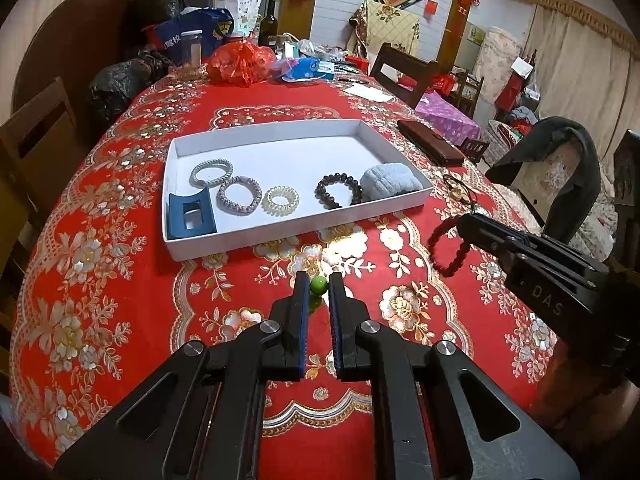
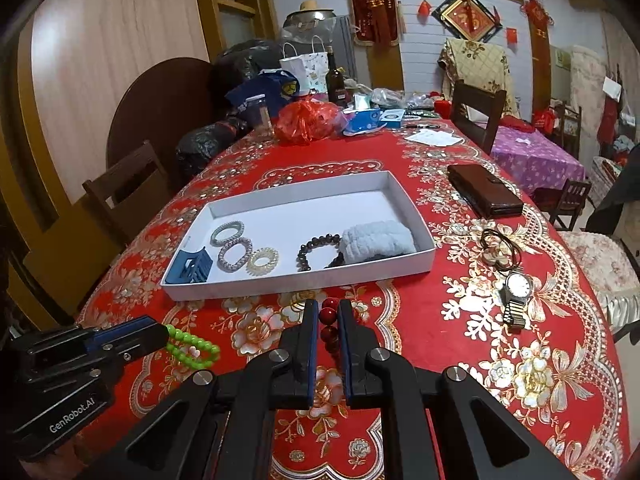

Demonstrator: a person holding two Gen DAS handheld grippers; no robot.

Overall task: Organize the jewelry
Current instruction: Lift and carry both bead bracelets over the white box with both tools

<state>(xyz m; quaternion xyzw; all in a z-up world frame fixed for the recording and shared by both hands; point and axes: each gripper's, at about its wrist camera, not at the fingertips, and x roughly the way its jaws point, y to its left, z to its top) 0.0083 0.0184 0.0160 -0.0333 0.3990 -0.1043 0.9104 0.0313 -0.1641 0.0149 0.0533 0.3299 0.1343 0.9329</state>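
Two bracelets in hand: one per gripper, both low in the frames, on the near side of the white tray [image 2: 424, 258].
Left gripper [image 1: 319, 280]: jaws narrow, pinching the green bead bracelet [image 2: 192, 346]; in its own view only one green bead shows between the tips, while the right wrist view shows the loop hanging at lower left.
Right gripper [image 2: 329, 312]: jaws almost closed on the red bead bracelet [image 1: 448, 248], which dangles as a loop at centre right of the left wrist view.
Tray contents: blue hair claw [image 1: 191, 214], three coiled hair ties, dark bead bracelet [image 1: 338, 196], pale fluffy scrunchie [image 1: 390, 184].
Still on the cloth: wristwatch [image 2: 516, 294] and thin hair bands [image 2: 498, 250], right of the tray.
Risk, slip: each grip likely bears on a single round bead, so a tilt could let the strand roll out.
Risk, snag: a hanging loop may catch the near tray wall and shove the light box.
Risk, camouflage: a red bracelet dropped on the red tablecloth [image 1: 160, 320] would be hard to spot.
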